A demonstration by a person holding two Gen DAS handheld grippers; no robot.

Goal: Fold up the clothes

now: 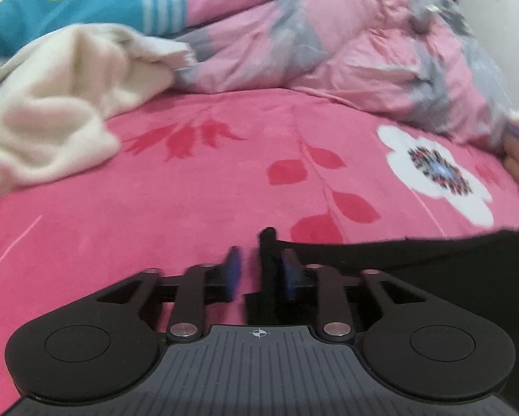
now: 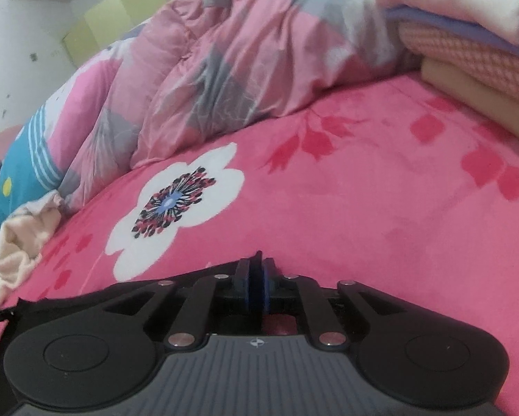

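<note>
A black garment (image 1: 432, 263) lies low on the pink flowered bedsheet (image 1: 190, 190) and stretches to the right of my left gripper (image 1: 259, 260). One corner of it stands up between the jaws against the right finger (image 1: 289, 267). A strip of pink sheet shows between the cloth and the left pad (image 1: 235, 270), so this gripper is open. My right gripper (image 2: 258, 270) is shut on another edge of the black garment (image 2: 62, 300), and a small tip of cloth pokes up above its pads. The garment runs off to its left, mostly hidden under the gripper body.
A crumpled cream garment (image 1: 51, 111) lies at the left of the bed. A bunched pink and grey quilt (image 1: 346, 52) fills the back, beside a blue pillow (image 1: 69, 10). A stack of folded clothes (image 2: 474, 52) sits at the far right. Yellow boxes (image 2: 121, 10) stand beyond the bed.
</note>
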